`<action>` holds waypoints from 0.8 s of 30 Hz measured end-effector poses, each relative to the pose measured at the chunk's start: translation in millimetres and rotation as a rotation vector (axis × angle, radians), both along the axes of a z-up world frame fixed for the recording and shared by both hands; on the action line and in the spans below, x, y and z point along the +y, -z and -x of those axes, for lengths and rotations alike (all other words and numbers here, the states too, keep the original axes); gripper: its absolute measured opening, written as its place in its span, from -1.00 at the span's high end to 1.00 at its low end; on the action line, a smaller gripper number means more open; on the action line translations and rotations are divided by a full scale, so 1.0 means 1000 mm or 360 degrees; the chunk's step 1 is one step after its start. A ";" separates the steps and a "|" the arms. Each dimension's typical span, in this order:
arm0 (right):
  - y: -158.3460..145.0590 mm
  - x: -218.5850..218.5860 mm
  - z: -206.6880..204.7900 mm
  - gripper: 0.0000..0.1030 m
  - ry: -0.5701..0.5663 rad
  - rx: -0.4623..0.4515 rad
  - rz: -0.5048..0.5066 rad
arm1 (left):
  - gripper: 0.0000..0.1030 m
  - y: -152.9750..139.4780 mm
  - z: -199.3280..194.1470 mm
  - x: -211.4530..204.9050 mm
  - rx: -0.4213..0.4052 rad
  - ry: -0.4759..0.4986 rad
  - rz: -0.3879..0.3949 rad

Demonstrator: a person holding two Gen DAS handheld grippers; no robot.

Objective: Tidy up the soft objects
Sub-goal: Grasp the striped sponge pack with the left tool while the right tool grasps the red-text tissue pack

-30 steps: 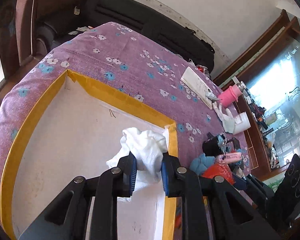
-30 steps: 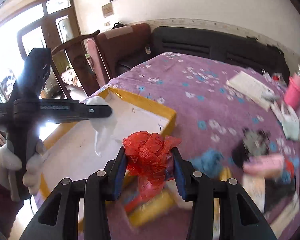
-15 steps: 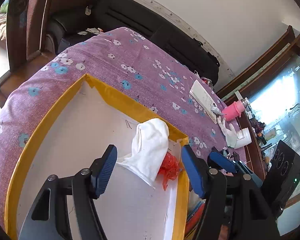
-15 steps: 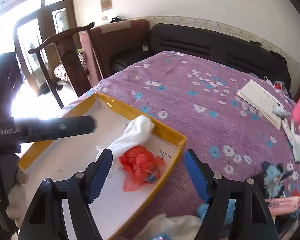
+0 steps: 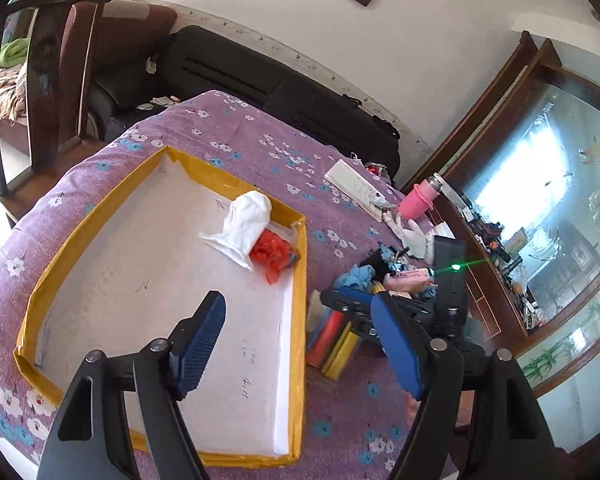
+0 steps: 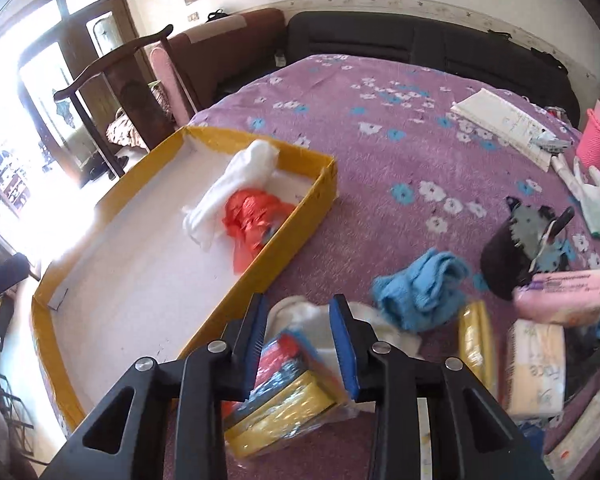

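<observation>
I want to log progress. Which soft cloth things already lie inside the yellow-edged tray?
The white cloth and red crumpled bag, touching, lie in the yellow-edged tray; the blue knitted cloth remains outside.

A purple flowered tablecloth [image 6: 380, 160] covers the table and bears a yellow-edged tray [image 6: 300, 216]; beside it lie a white cloth [image 6: 300, 312], a blue knitted cloth [image 6: 424, 292], a yellow packet [image 6: 284, 412], a pink tissue pack [image 6: 560, 292], a white glove [image 6: 596, 200], a notepad [image 6: 504, 124] and a pink cup [image 6: 596, 140].
</observation>
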State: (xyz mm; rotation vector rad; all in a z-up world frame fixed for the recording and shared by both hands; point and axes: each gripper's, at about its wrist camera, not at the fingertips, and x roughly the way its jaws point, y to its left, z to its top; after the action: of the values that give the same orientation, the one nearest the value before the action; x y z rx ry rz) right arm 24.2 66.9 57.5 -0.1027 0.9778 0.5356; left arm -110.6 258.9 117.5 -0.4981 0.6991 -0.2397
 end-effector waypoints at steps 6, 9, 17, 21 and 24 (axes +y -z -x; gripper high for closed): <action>0.016 -0.005 0.044 0.31 -0.0132 0.0122 0.0016 | -0.46 -0.005 0.024 -0.037 -0.0037 0.0103 -0.0141; 0.025 -0.024 0.071 0.31 -0.0178 0.0214 0.0002 | -0.46 -0.002 0.029 -0.059 -0.0025 0.0169 -0.0203; 0.010 -0.130 0.117 0.10 0.0061 0.0187 -0.0141 | -0.46 0.044 0.030 -0.143 0.0165 0.0471 -0.0440; -0.002 -0.206 0.121 -0.17 0.0361 0.0101 -0.0208 | -0.46 0.070 0.033 -0.170 0.0222 0.0547 -0.0565; -0.003 -0.263 0.120 -0.27 0.0607 0.0085 -0.0263 | -0.46 0.084 0.032 -0.186 0.0250 0.0568 -0.0711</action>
State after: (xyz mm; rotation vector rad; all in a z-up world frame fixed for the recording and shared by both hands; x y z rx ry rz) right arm -96.3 -195.8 60.6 0.2437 0.9716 0.2664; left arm -142.9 73.0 33.2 0.0393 0.9645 -0.3691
